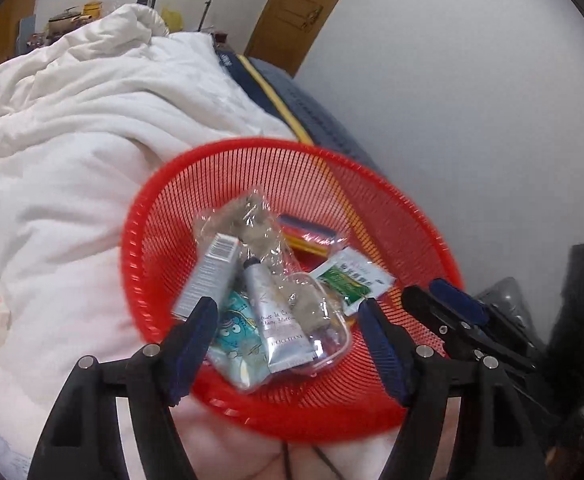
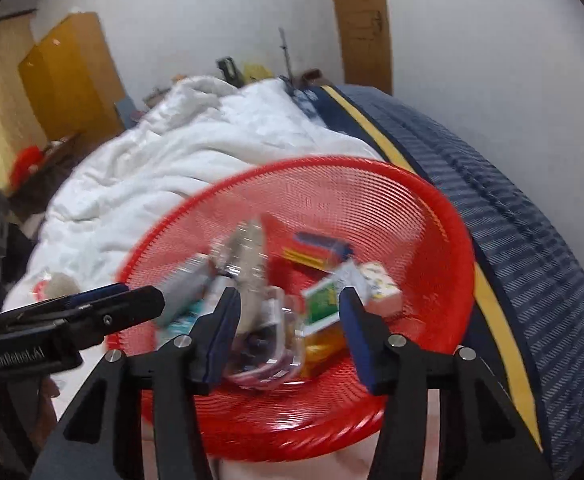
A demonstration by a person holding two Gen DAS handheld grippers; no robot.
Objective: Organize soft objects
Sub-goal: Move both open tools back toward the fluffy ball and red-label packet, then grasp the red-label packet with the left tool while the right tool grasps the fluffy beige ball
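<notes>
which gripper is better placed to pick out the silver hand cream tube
Left, probably. The left gripper is open with the silver tube lying between its fingers; the right gripper frames the clear pouch instead.

1. One red mesh basket [image 1: 392,208] is sitting at the centre of the frame.
2. One silver hand-cream tube [image 1: 279,320] is lying in it at lower centre.
3. One grey carton [image 1: 207,276] is leaning at centre left.
4. One green-and-white sachet [image 1: 352,280] is resting at centre right.
5. One teal cartoon pouch [image 1: 237,340] is showing at lower centre.
6. Two black grippers, the left gripper [image 1: 287,344] and the right gripper [image 2: 285,330], are appearing along the bottom edge.
</notes>
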